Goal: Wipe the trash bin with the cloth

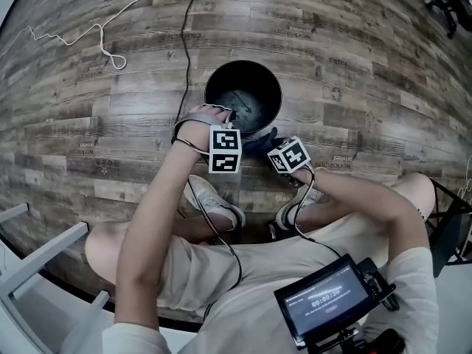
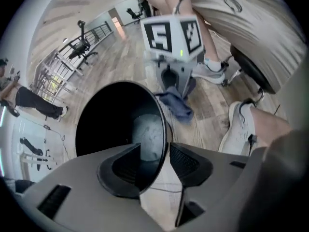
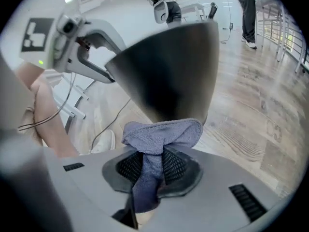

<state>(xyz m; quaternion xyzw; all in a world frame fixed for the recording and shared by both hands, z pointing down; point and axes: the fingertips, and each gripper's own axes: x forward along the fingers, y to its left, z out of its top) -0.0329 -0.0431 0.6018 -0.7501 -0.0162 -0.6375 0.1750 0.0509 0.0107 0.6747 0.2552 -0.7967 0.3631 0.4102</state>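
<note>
Trash bin (image 1: 254, 87), a black round one, stands upright on the wooden floor (image 1: 354, 65) just beyond the seated person's shoes (image 1: 214, 201), roughly in the middle of the scene. The left gripper (image 2: 154, 156) sits at the bin's near-left rim with its jaws spread: the thin rim runs between the two pads, but neither pad presses on it, so the bin looks unheld and free to shift. The right gripper (image 3: 152, 163) is clamped on a blue-grey cloth (image 3: 161, 134). The fabric is bunched into a wad above the pads, with a tail hanging below. That wad lies at the bin's near outer wall, low down on the right, touching it or just beside it; which of the two cannot be settled from these views. As for progress, the cloth is in hand and brought to the bin, so the pick-up and approach are done. The wiping itself seems to be at the outer wall only. The dark plastic shows no clear line between cleaned and uncleaned areas, so how much of the outside has been covered cannot be judged. Inside, the bottom of the bin looks pale and smudged, which suggests that the interior has not been wiped. The far side, the rim and the inside most likely remain.
</note>
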